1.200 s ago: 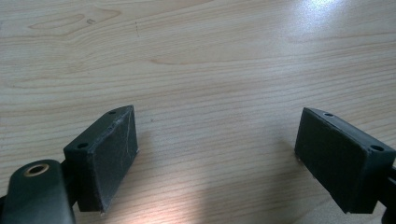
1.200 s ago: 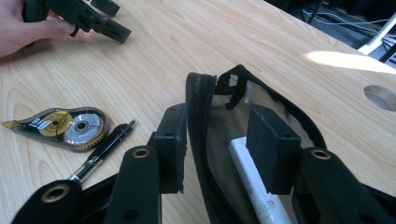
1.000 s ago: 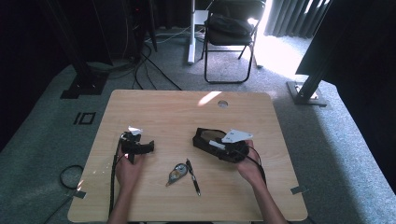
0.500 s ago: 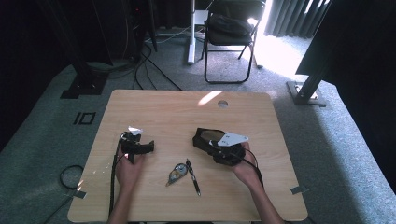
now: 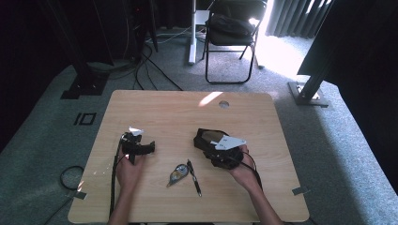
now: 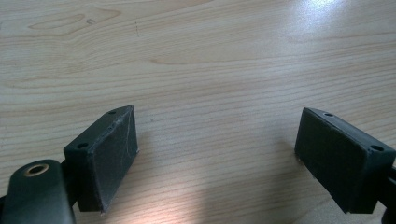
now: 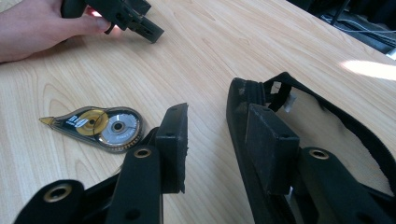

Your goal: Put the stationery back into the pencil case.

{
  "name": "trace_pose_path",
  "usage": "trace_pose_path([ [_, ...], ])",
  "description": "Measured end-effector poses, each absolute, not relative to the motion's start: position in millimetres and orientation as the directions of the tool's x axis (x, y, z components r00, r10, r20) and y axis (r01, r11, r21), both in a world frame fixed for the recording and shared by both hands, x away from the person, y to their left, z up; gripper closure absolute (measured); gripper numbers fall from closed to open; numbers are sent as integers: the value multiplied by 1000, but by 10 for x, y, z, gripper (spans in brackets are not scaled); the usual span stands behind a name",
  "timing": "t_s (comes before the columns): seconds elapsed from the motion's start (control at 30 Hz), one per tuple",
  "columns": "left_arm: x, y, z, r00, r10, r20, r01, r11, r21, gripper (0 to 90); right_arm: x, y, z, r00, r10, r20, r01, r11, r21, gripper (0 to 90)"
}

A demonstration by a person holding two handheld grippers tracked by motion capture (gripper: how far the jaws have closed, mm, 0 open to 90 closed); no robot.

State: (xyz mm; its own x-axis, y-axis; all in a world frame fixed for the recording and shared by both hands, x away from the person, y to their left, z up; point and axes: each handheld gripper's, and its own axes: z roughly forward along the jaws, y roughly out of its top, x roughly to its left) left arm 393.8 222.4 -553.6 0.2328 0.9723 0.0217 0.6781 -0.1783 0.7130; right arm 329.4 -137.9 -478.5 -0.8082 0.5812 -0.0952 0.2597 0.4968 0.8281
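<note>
Right tool point(image 5: 213, 146) shifted slightly along black pouch point(image 5: 206, 138), jaws straddling its rim

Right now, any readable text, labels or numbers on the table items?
None legible.
Correction tape dispenser: dark print on its clear shell, too blurred to read.
Black pouch: small white tag at the opening, no print that can be read.
Pen: too small to tell.

We see bare forearms, no sleeves. Left tongs point(image 5: 149, 148): black body, black cable trailing back, two blocky black jaws with small screw holes, brass-ringed hole at the base. Right tongs point(image 7: 212, 140): black, grey three-cornered plate on top, brass-ringed pivots.
</note>
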Motion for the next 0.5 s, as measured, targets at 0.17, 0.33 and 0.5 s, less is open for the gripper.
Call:
trace_pose_path([
  [0.17, 3938, 2224, -5536, 233, 972, 22, 678, -178, 713, 134, 3280, -1358, -4797, -812, 576, -95, 259, 501, 826, 589],
  [0.33, 3938, 2224, -5536, 233, 972, 22, 678, -178, 713, 134, 3264, -1321, -4818, -817, 569, -95, 256, 505, 824, 589],
  [0.5, 3938, 2224, -5536, 233, 972, 22, 678, -178, 713, 134, 3255, -1303, -4824, -818, 567, -97, 254, 507, 824, 589],
])
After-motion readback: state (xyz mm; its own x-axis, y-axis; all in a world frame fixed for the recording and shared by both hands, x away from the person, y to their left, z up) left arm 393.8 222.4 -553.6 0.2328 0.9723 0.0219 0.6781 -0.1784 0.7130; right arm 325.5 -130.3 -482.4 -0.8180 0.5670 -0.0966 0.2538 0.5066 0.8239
